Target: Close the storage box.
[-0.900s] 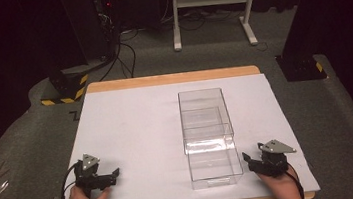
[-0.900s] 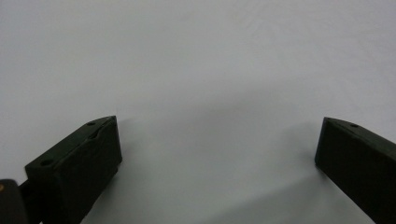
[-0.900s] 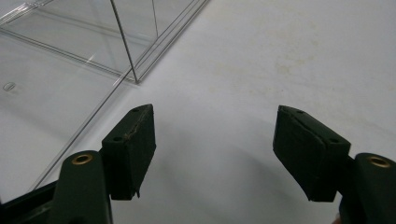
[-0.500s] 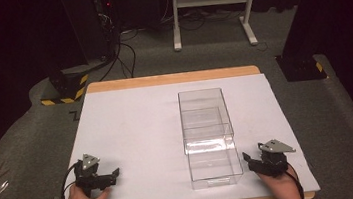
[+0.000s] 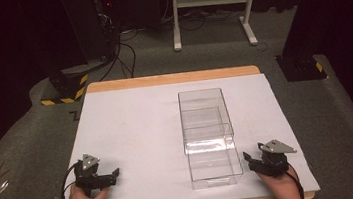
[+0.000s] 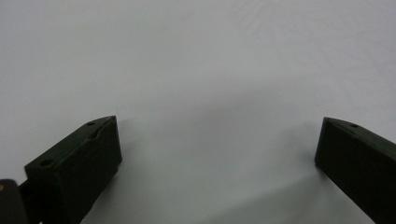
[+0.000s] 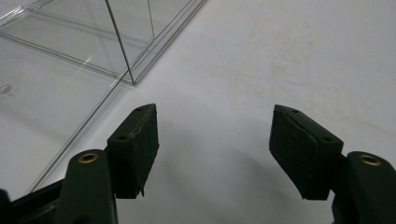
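Both hands low, left gripper (image 5: 114, 175) & right gripper (image 5: 250, 160) level.

Clear glossy plastic box (image 5: 208, 135) on a matt white sheet (image 5: 133, 134) (wooden table (image 5: 172, 79) edge beneath).

The clear, colourless plastic box (image 5: 208, 136) has no tint, only pale glints along its edges (image 7: 119, 46). It stands on a plain white sheet (image 5: 138, 134) over the light wooden counter (image 5: 172, 79), whose tan rim shows at the far and near edges. The left tongs (image 5: 115, 174) and the right tongs (image 5: 247, 158) are matt black, each topped by a grey three-cornered plate; brass-coloured rivets show on the right tongs (image 7: 215, 140). The grey carpeted floor (image 5: 24, 147) surrounds it, and a black block with yellow-and-black hazard stripes (image 5: 65, 87) sits there
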Demonstrator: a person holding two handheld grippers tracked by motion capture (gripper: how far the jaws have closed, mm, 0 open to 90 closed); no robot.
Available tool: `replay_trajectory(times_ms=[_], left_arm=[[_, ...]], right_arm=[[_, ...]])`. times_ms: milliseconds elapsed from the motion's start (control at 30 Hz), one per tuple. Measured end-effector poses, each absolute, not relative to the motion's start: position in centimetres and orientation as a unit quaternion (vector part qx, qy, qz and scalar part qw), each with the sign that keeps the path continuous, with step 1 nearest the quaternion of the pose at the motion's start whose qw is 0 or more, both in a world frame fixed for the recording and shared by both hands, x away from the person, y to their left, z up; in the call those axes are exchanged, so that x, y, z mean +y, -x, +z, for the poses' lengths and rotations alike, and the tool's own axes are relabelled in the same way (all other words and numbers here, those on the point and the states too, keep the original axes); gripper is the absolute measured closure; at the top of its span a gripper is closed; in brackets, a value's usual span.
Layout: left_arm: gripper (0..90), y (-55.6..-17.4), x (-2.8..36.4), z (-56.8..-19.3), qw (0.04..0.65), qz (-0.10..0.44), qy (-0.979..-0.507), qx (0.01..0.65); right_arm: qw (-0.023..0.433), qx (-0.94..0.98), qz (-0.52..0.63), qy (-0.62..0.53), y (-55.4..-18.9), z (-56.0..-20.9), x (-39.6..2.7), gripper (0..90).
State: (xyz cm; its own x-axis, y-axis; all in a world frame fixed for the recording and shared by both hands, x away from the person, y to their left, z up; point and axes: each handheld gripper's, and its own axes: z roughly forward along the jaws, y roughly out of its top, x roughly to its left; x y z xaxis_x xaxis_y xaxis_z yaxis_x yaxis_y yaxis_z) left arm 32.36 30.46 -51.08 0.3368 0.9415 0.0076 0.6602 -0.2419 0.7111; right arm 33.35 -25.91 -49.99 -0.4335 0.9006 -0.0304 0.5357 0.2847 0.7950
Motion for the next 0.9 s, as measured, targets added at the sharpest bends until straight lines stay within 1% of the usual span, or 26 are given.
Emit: replay_trajectory(times_ms=[333, 900], left_arm=[[0.6, -32.4, 30.5, -51.1, 0.312, 0.225, -0.756, 0.530], [0.6, -32.4, 30.5, -51.1, 0.313, 0.225, -0.755, 0.530]], right_arm=[[0.249, 0.761, 0.376, -0.466, -33.2, -49.6, -26.0, 33.7], [0.257, 0.753, 0.400, -0.456, -32.4, -47.7, -25.7, 34.1]])
